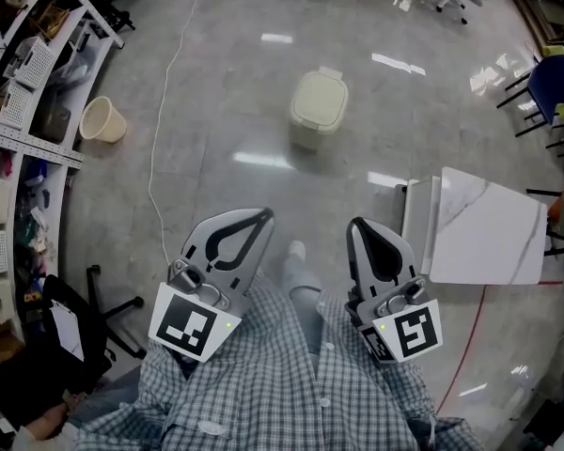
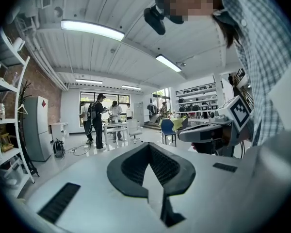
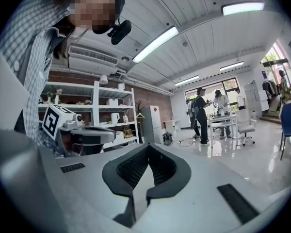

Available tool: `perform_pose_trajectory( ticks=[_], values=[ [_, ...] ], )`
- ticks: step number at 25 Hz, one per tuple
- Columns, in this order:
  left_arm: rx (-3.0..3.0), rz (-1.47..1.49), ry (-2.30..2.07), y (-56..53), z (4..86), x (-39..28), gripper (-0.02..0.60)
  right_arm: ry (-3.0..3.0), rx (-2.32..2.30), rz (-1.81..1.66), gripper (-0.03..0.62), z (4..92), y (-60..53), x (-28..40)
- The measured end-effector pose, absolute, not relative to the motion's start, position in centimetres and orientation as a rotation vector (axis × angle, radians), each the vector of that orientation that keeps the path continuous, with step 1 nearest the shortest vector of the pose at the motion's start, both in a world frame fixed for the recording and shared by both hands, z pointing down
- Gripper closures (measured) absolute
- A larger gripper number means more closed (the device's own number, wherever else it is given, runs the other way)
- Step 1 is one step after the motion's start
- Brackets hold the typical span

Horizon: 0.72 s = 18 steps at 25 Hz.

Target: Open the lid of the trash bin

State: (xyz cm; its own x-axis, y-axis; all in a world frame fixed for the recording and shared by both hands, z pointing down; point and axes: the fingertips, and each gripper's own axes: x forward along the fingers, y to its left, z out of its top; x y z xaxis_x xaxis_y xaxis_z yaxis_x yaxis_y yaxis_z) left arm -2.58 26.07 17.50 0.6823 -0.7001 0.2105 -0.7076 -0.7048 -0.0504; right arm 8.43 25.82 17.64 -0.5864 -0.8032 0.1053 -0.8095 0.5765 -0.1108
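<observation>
Trash bin (image 1: 306, 135) upright, lid (image 1: 321, 98) down

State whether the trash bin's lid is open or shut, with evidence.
Shut. In the head view the lid lies flat on the trash bin, hiding its inside.

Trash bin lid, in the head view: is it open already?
No, the lid lies flat and closed on top of the bin.

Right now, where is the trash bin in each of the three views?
Head view: trash bin on the floor, upper centre, lid down.
Left gripper view: not in it.
Right gripper view: not in it.
Shared landmark: white fridge, far left in the left gripper view; fridge mid-frame in the right.
</observation>
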Motion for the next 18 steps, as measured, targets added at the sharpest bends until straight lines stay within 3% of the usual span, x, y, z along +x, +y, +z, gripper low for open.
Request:
perform_pose_trajectory(
  ticks=[18],
  values=[
    [2.77,0.3,-1.287,20.8,17.4,-0.6,0.577,-2.727,1.369,0.176,0.577,18.8,20.7,11.0]
  ],
)
